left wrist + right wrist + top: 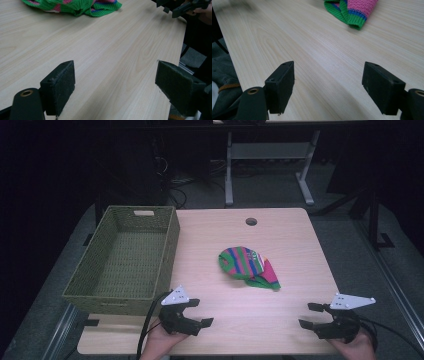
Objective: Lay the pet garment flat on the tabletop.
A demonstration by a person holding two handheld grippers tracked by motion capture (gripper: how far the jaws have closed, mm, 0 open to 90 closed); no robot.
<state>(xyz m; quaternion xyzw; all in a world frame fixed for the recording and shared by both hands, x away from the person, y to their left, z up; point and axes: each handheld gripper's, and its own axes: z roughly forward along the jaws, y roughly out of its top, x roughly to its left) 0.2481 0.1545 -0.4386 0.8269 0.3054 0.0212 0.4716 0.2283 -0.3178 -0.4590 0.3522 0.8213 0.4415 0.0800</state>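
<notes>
**Both grippers wait open at the near edge, knitted piece mid-desk**

The light wooden desk (pixel 280 317) carries everything, with a round cable hole (pixel 251 221) near its far edge. A large olive woven basket (pixel 169 251) takes up the left side, running from the far left corner almost to the near edge, and it overhangs the left edge. A striped knitted garment (pixel 246 266) in green, pink and blue lies bunched a little right of the desk's middle, well apart from the basket. The left gripper (pixel 200 312) sits at the near edge just beside the basket's near right corner, held in a hand (pixel 161 342), its jaws spread wide with nothing between them. The right gripper (pixel 309 315) rests toward the near right corner, jaws likewise parted over bare wood. In the left gripper view the garment (pixel 82 6) lies far ahead
</notes>
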